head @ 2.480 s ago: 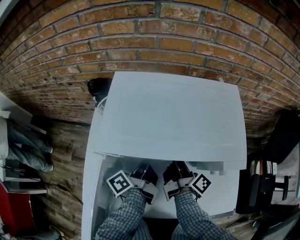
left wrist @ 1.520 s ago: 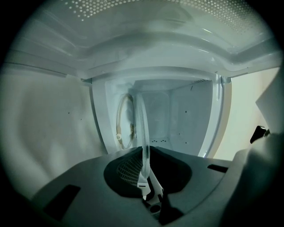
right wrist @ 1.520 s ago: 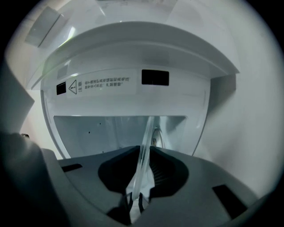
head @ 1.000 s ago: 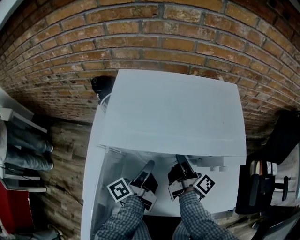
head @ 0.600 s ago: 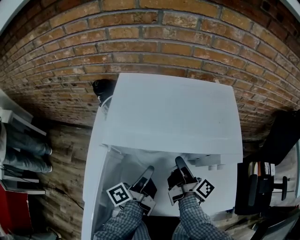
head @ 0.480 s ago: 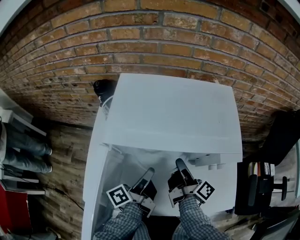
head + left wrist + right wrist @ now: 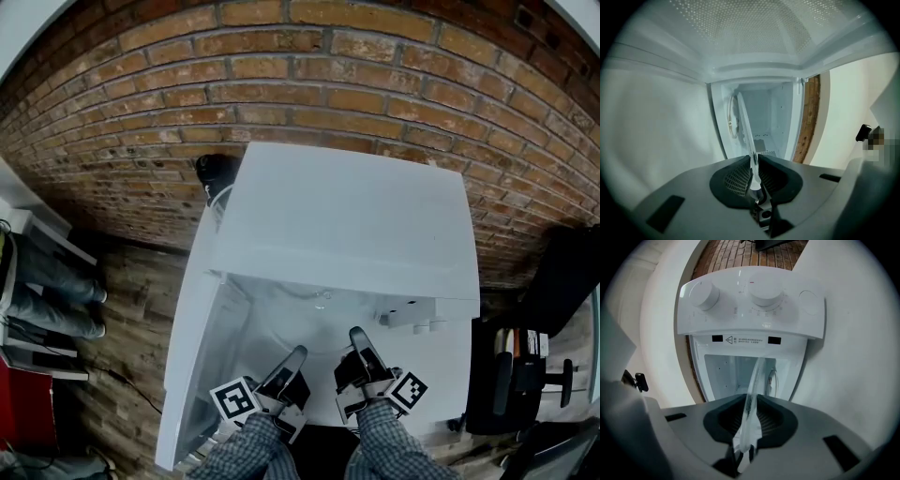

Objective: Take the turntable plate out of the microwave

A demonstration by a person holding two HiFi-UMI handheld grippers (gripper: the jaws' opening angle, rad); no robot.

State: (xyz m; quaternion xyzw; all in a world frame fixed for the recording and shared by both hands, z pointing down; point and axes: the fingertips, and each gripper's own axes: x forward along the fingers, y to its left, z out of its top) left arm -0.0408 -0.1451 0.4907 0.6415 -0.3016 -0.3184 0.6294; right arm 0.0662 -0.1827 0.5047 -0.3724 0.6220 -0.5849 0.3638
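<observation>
Turntable plate (image 7: 317, 311), clear glass, lies level, its near part projecting past the front edge of the white microwave (image 7: 347, 216); the far part is hidden under the microwave's top. The left gripper view shows the plate (image 7: 742, 123) edge-on, with the open cavity beyond it.

Left gripper (image 7: 294, 356): fingers pinch the plate's near rim, left of centre; the glass edge sits clamped between the pads (image 7: 740, 176). Right gripper (image 7: 358, 337): fingers likewise pinch the near rim, right of centre, with the glass (image 7: 752, 397) gripped between them. The two grippers sit side by side, near each other and apart. Checked sleeves (image 7: 246, 454) show behind them.

Microwave door (image 7: 187, 328) stands open on the left. Two round knobs (image 7: 765, 290) sit on the control panel in the right gripper view. A brick wall (image 7: 328, 56) stands at the far side, wooden floor (image 7: 122, 309) at left.
</observation>
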